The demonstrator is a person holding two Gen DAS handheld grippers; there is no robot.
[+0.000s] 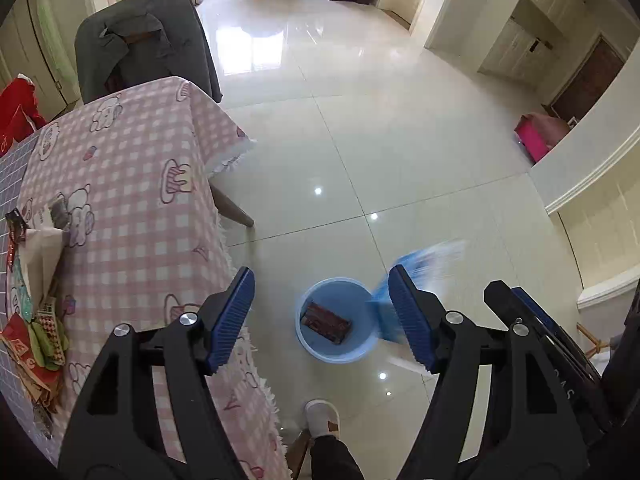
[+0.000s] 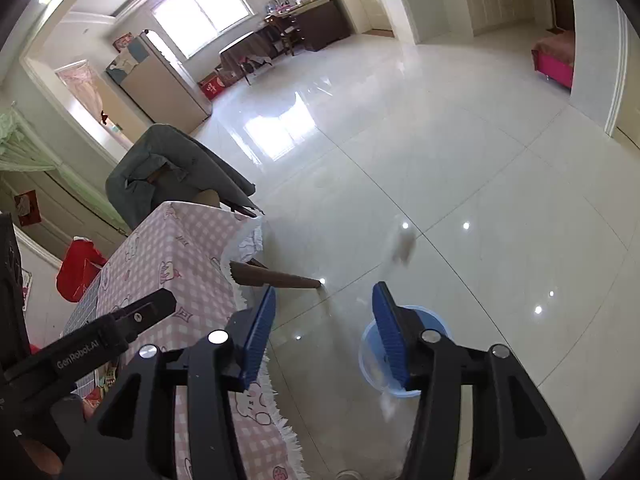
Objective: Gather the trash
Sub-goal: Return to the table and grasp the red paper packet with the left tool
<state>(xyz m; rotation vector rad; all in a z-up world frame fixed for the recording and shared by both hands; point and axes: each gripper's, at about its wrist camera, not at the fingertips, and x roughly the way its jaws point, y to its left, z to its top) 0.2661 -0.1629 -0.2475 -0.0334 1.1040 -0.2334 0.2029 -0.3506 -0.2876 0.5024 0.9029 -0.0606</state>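
The left gripper (image 1: pixel 322 314) hangs over the floor beside the table, its blue fingers (image 1: pixel 234 316) spread wide with nothing between them; below the gap stands a light blue bin (image 1: pixel 338 350) on the pale tiles, and a dark brown wrapper (image 1: pixel 326 322) lies inside it. A blue packet (image 1: pixel 420 268), blurred, shows in the air just right of the bin's rim, partly behind the left gripper's right finger; whether it touches anything cannot be told. The right gripper (image 2: pixel 324 334) is likewise agape and holds nothing; the same bin (image 2: pixel 370 354) sits behind its right finger. The table's pink checked cloth (image 1: pixel 132 184) carries more wrappers and paper scraps (image 1: pixel 36 292) at its near left edge; a grey-draped chair (image 1: pixel 148 40) stands at the far end; a slippered foot (image 1: pixel 322 418) rests near the bin.
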